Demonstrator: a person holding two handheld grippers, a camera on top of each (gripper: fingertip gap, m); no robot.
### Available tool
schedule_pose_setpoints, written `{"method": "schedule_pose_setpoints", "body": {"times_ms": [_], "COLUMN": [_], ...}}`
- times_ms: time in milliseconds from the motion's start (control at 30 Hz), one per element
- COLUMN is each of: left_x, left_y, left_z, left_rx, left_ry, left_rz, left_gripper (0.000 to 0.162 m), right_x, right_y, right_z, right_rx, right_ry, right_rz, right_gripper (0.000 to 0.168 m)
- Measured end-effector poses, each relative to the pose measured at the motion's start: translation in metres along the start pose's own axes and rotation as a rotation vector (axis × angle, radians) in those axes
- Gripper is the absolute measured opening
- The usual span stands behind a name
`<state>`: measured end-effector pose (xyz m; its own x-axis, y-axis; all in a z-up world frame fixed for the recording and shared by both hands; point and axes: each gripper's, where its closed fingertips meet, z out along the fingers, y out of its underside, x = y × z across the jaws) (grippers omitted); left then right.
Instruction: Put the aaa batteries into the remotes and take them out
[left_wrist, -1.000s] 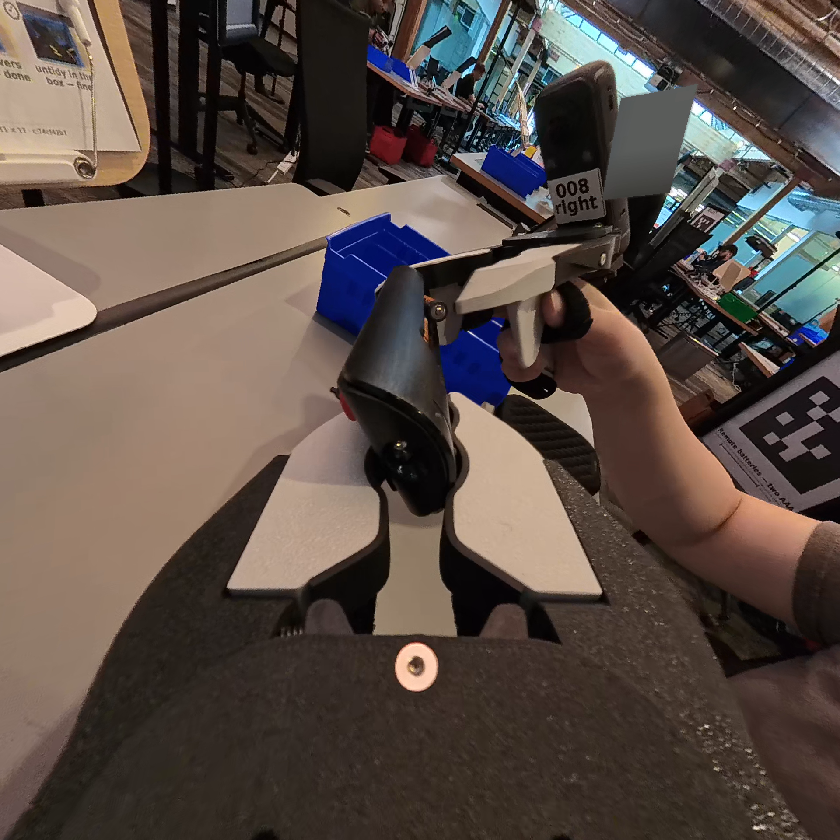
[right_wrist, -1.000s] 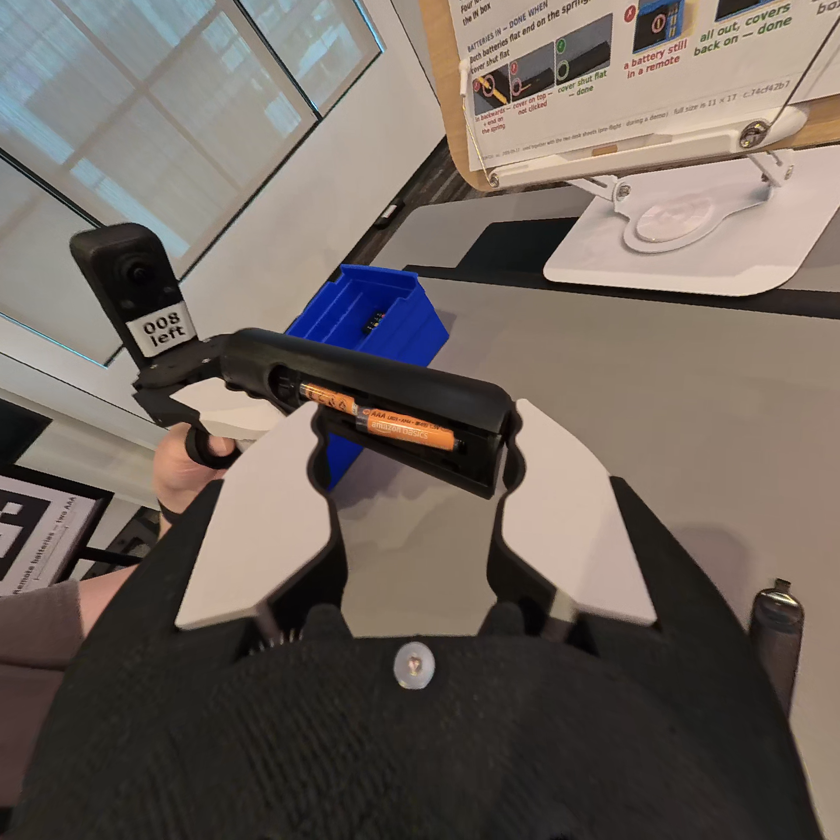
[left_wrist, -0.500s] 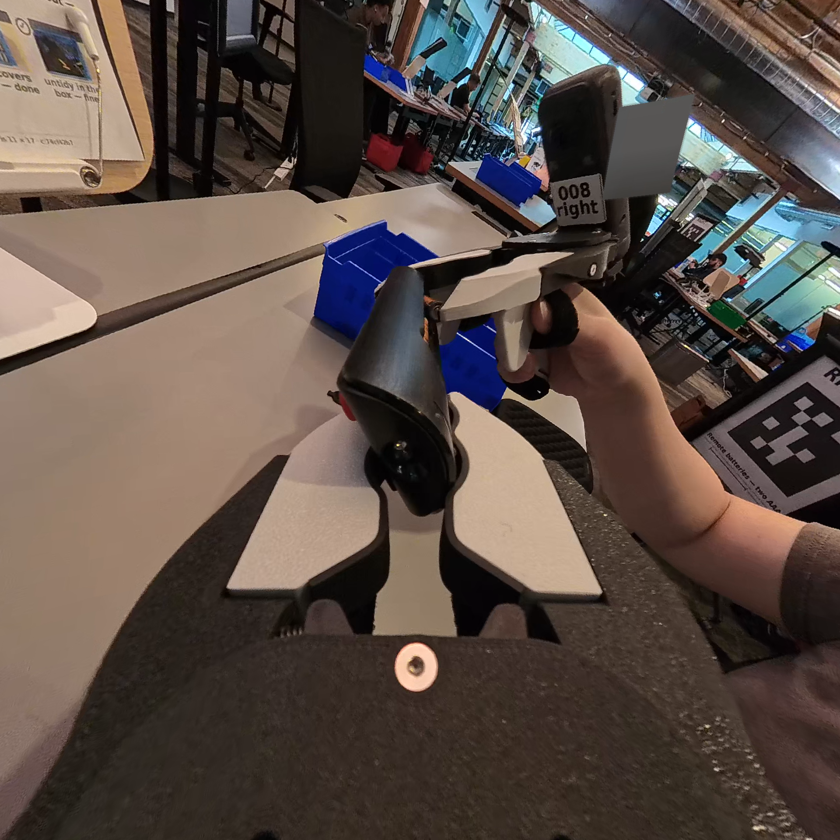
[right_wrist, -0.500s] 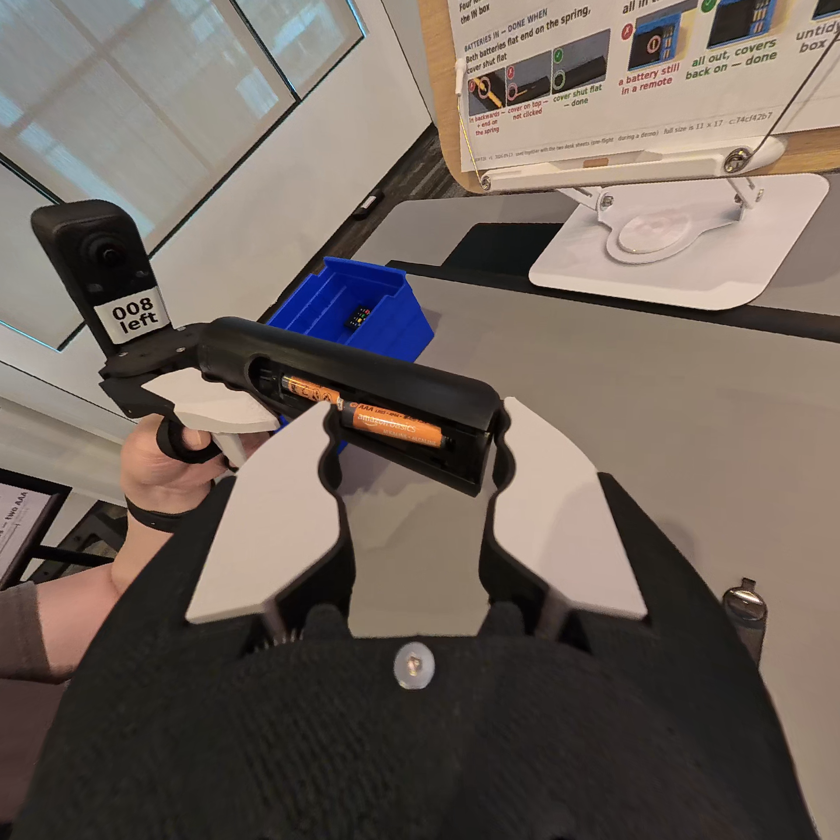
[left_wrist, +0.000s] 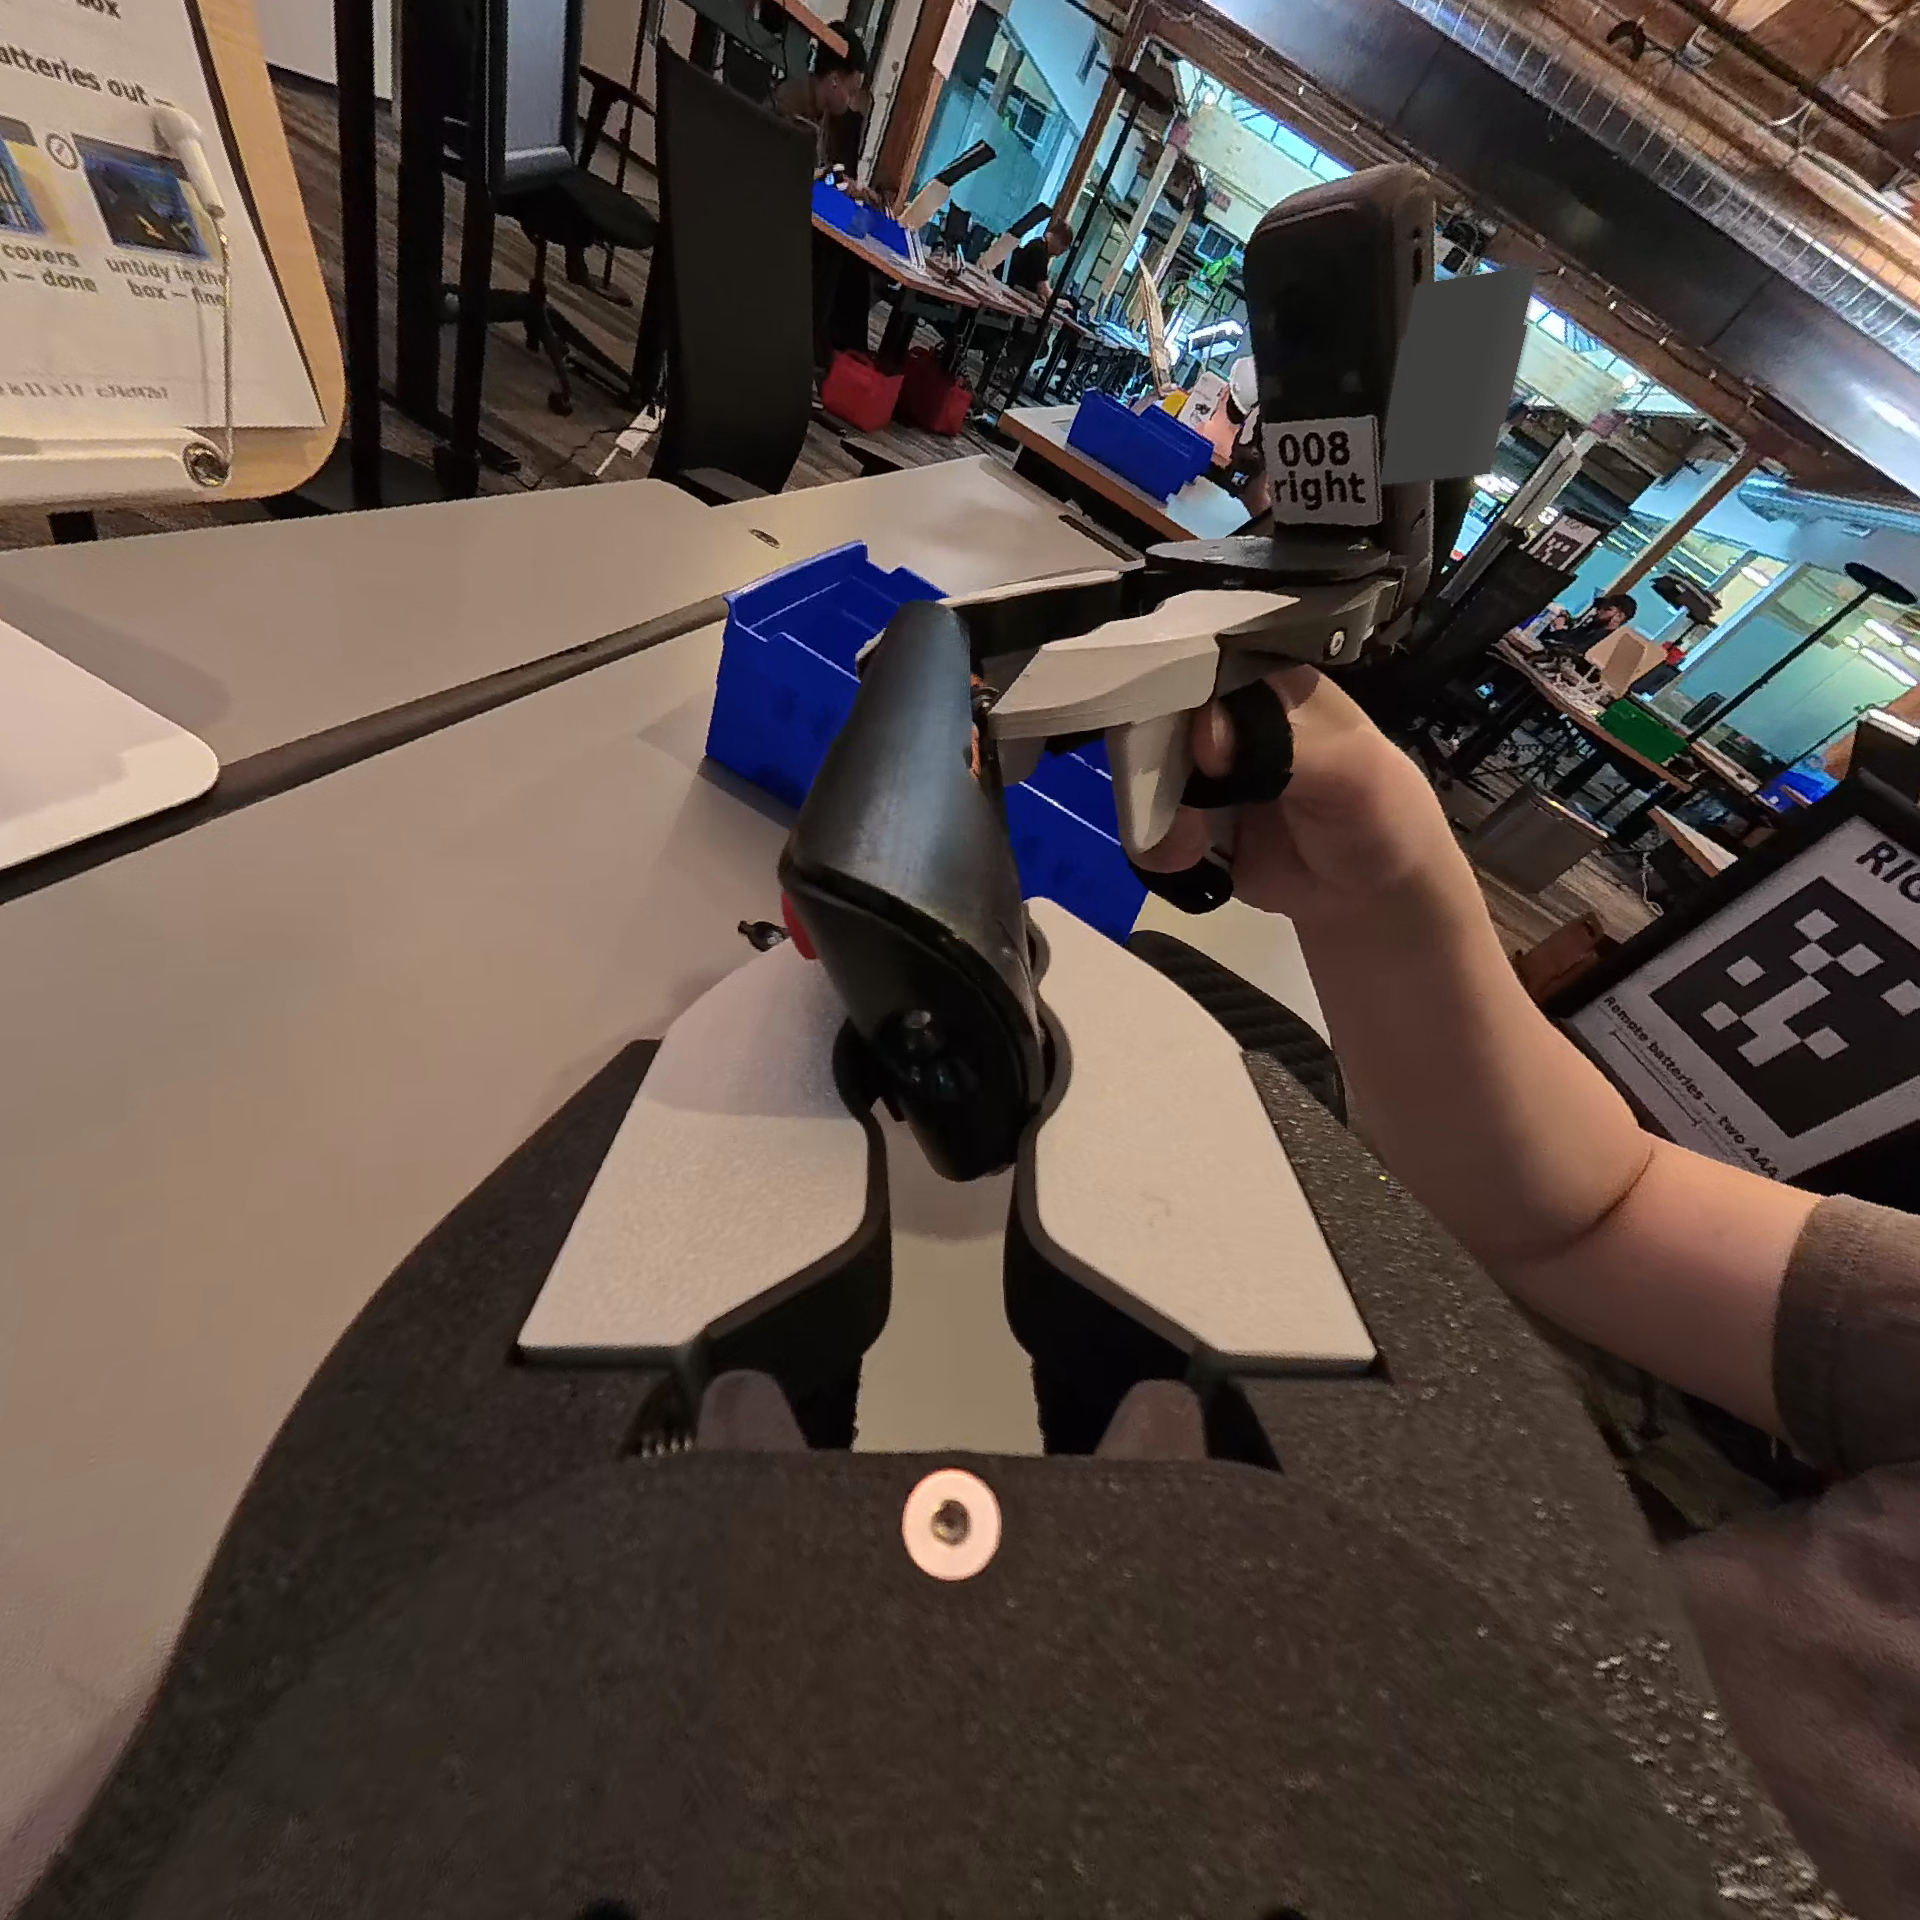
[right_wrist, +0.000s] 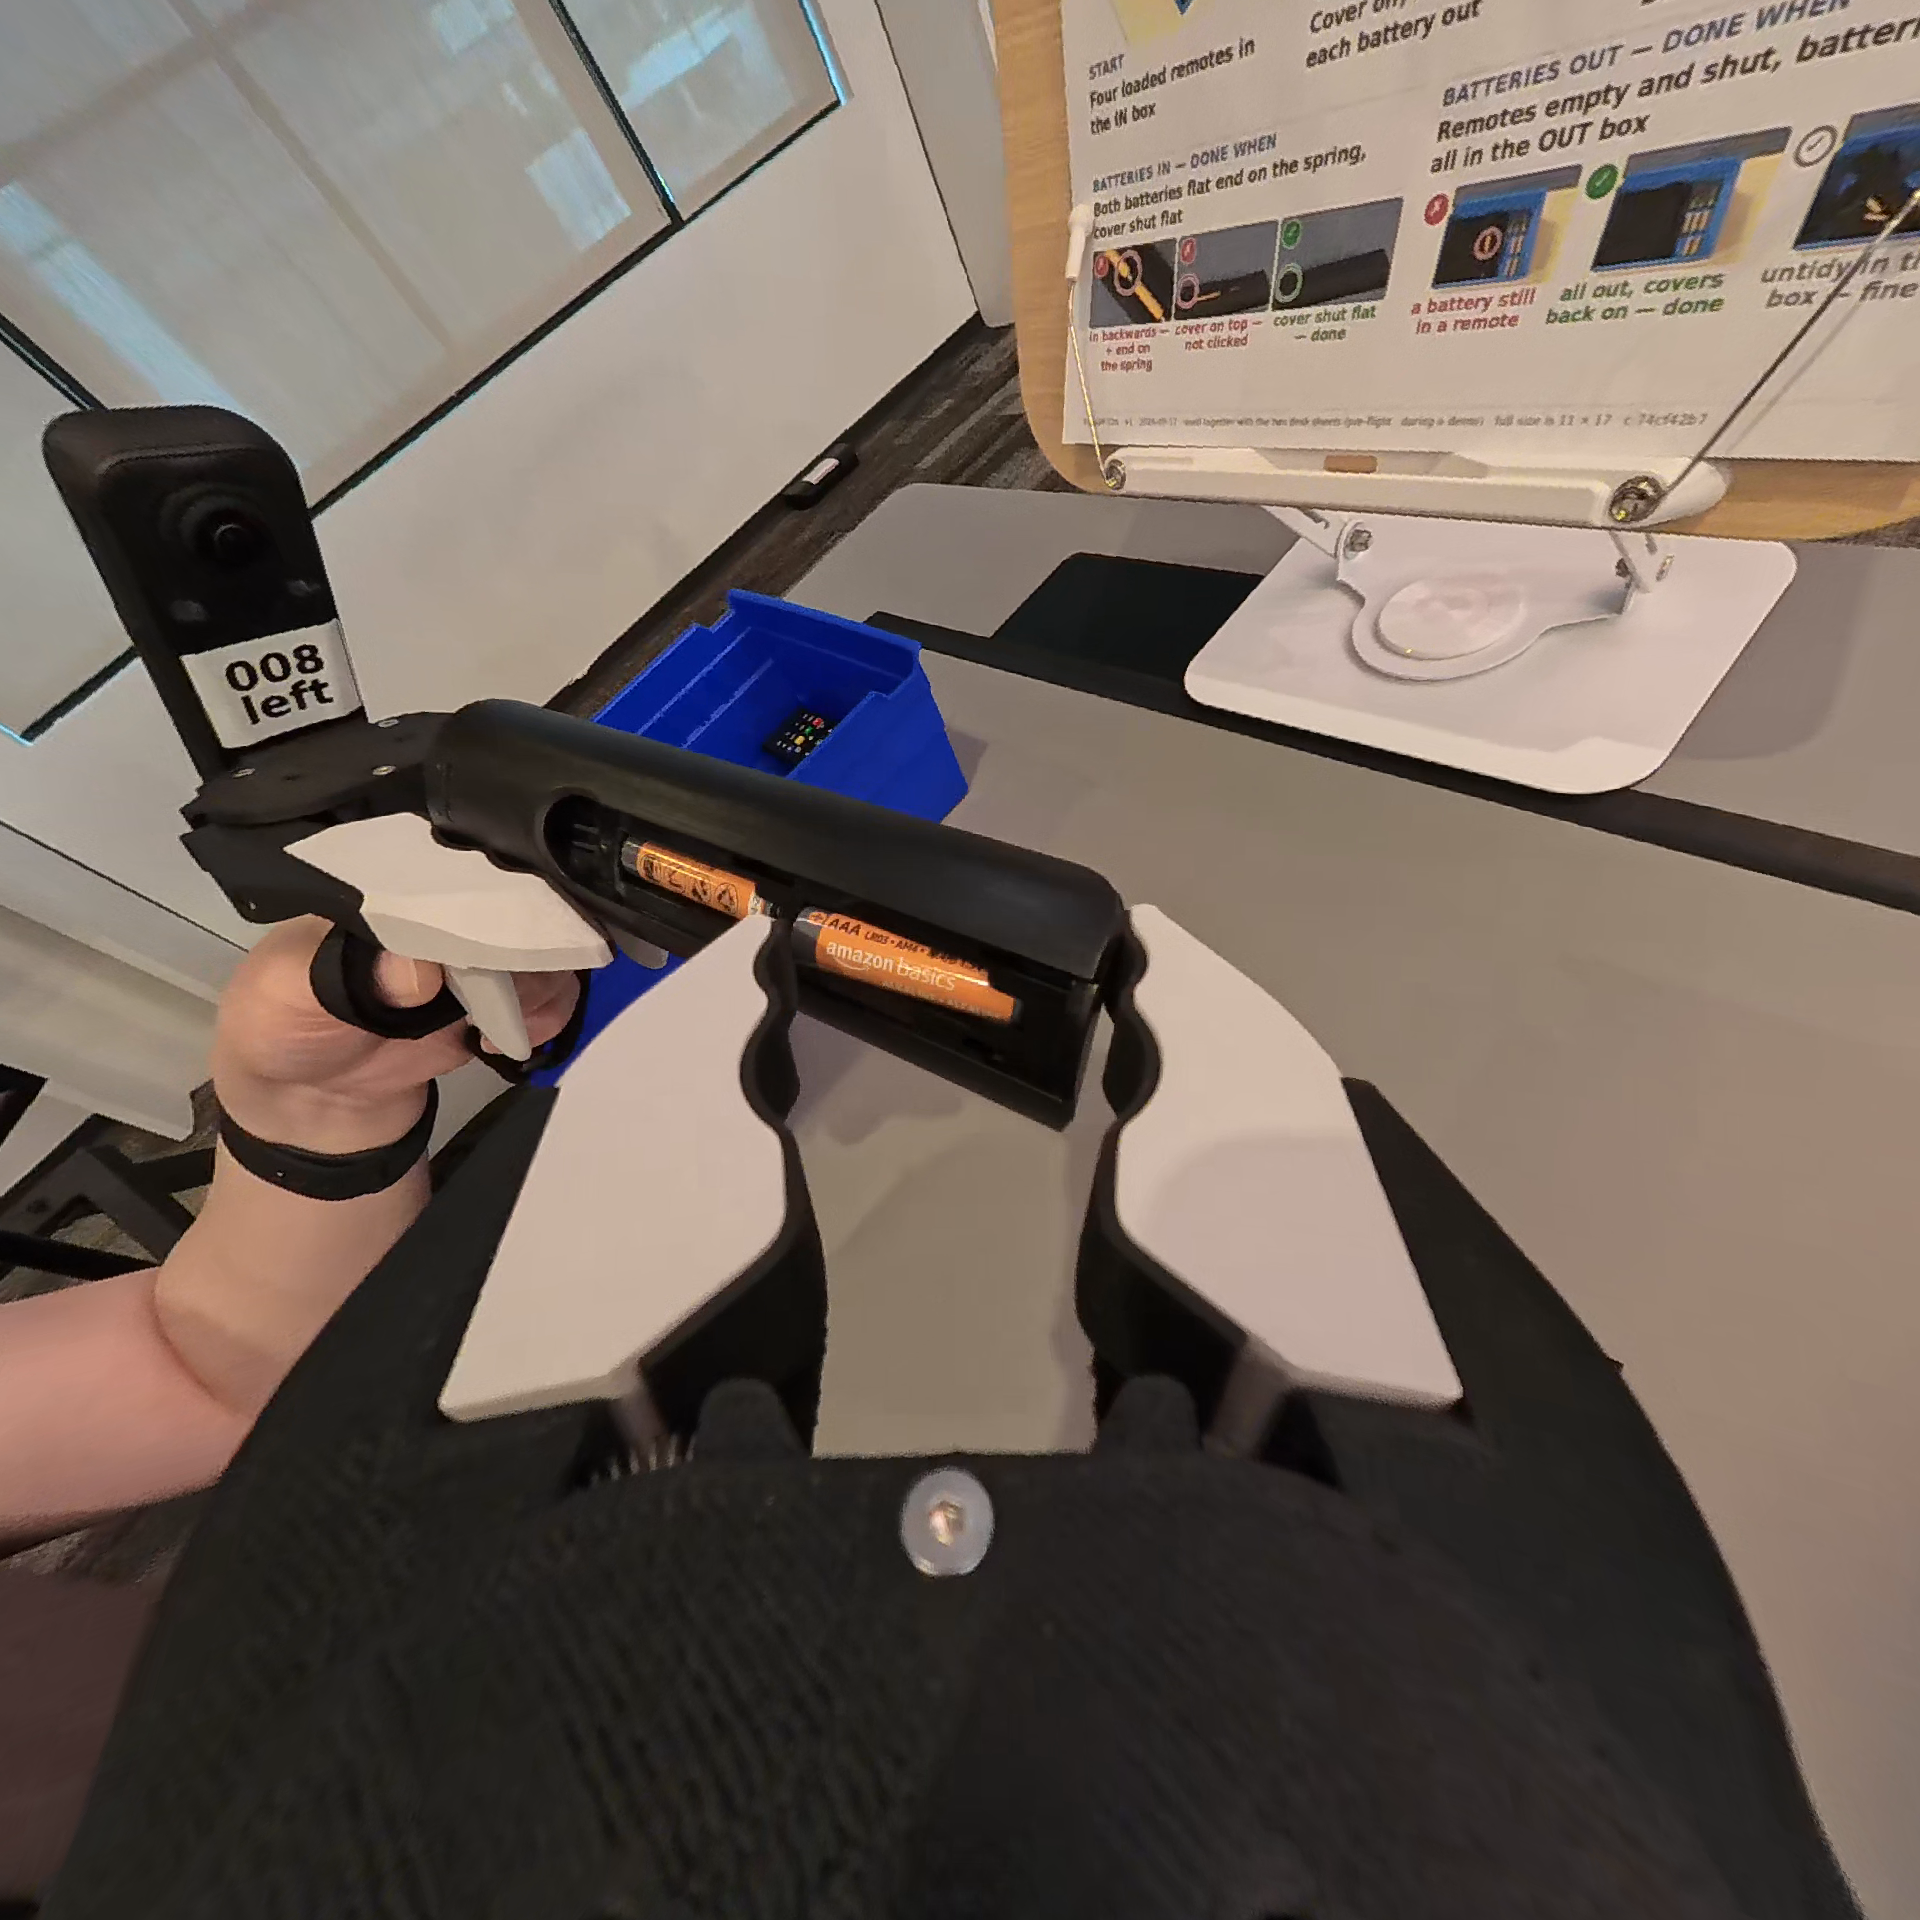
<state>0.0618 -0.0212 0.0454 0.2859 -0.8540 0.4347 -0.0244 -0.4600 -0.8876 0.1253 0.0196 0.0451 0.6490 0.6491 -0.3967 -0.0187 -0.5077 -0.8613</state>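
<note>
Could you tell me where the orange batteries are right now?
In the right wrist view, both batteries sit in the open remote, between the right claw fingertips.

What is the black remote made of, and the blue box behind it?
The remote looks like hard plastic: smooth black shell with a soft sheen along its rounded back. The blue box also looks like moulded plastic, with an even bright colour, thin stiff walls and a slight gloss. The orange batteries in the open compartment seem metal under a printed wrap, though only the wrap shows.
</note>
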Motion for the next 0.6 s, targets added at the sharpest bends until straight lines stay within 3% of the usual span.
{"method": "schedule_pose_setpoints", "body": {"times_ms": [233,600], "left_x": [0.001,0.008], "left_y": [0.0,-0.006], "left_z": [0.0,-0.005], "left_rx": [0.005,0.04], "left_ry": [0.023,0.108], "left_rz": [-0.034,-0.097], "left_gripper": [0.021,0.021], "right_x": [-0.003,-0.013], "right_y": [0.0,-0.01], "right_z": [-0.001,-0.013], "right_rx": [-0.013,0.065], "right_ry": [0.004,-0.123], "right_rz": [-0.024,0.057], "right_gripper": [0.063,0.051]}}
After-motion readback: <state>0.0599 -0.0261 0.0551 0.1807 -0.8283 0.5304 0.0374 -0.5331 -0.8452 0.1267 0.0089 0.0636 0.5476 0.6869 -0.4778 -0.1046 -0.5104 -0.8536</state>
